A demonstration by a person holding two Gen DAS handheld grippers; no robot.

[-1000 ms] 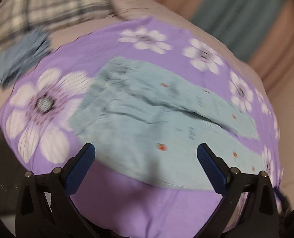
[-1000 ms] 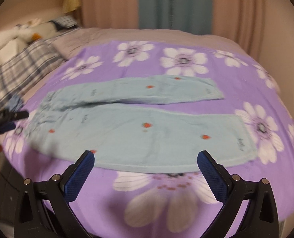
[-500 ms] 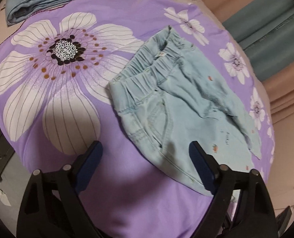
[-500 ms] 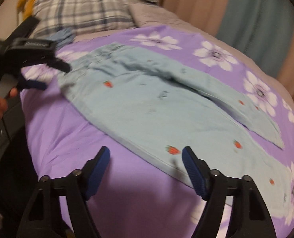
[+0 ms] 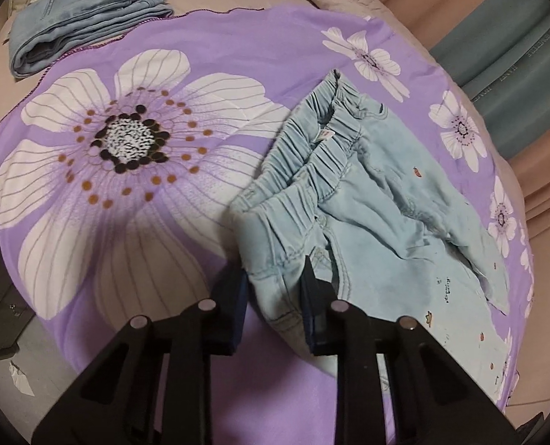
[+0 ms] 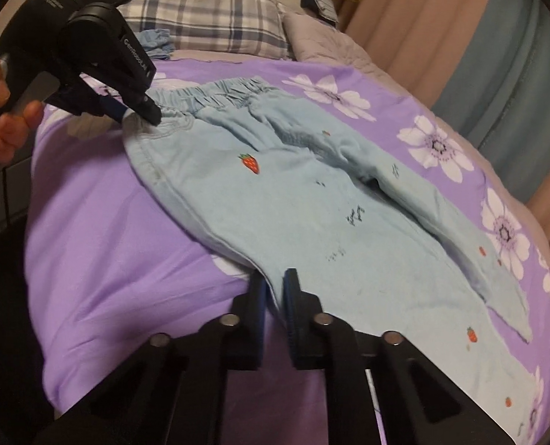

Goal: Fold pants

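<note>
Light blue pants (image 5: 379,222) with small strawberry prints lie spread on a purple flowered sheet (image 5: 100,155), waistband to the left. My left gripper (image 5: 275,282) is shut on the near corner of the waistband. It also shows in the right wrist view (image 6: 141,113), pinching that corner. My right gripper (image 6: 275,289) is shut on the near side edge of the pants (image 6: 293,200), partway down the near leg. The far leg lies beside the near one, toward the curtains.
A folded pair of darker blue jeans (image 5: 85,11) lies at the head of the bed by a plaid pillow (image 6: 215,18). Curtains (image 6: 497,55) hang behind the bed. The bed's near edge drops to the floor (image 5: 11,371) at left.
Both grippers moved in to the near edge of the pants and closed from wide open, the left on the waistband corner, the right on the side edge.
</note>
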